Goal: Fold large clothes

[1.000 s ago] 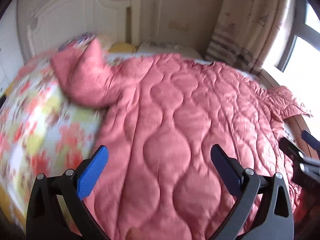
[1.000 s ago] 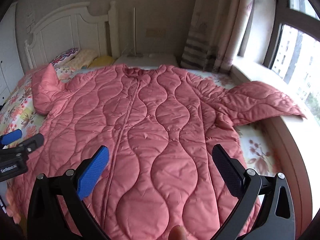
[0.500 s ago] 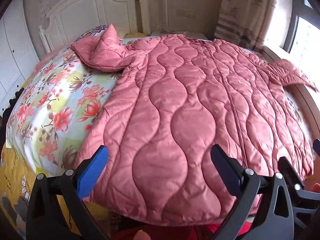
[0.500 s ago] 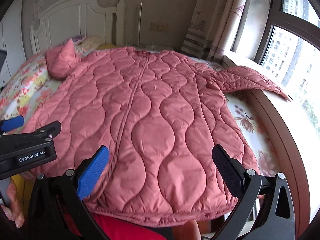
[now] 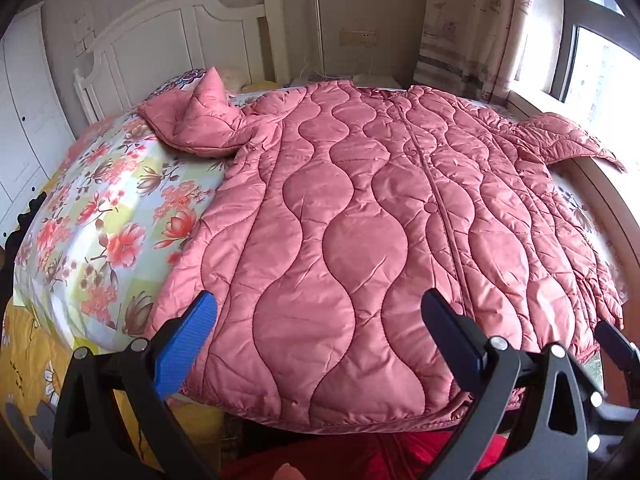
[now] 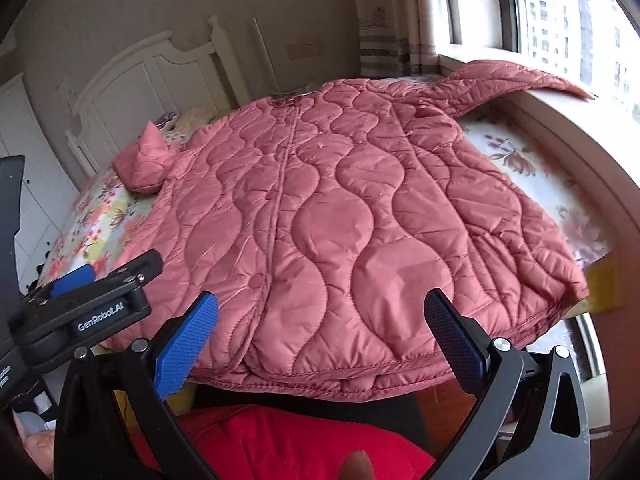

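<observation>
While both our tools hang just short of the foot of the bed, we hold the left gripper (image 5: 320,344) and the right gripper (image 6: 322,344) with jaws spread wide and nothing between them. Beyond the blue pads lies the pink quilted coat (image 5: 360,220), spread flat and front up across the bed (image 5: 100,220), its hem draped over the foot edge nearest us. The floral sheet shows bare along the bed's left side. One sleeve (image 5: 196,132) is bunched up near the left head corner, while the other sleeve (image 6: 512,80) reaches onto the windowsill (image 6: 560,108) at the right. The white headboard (image 5: 180,36) stands farthest back.
</observation>
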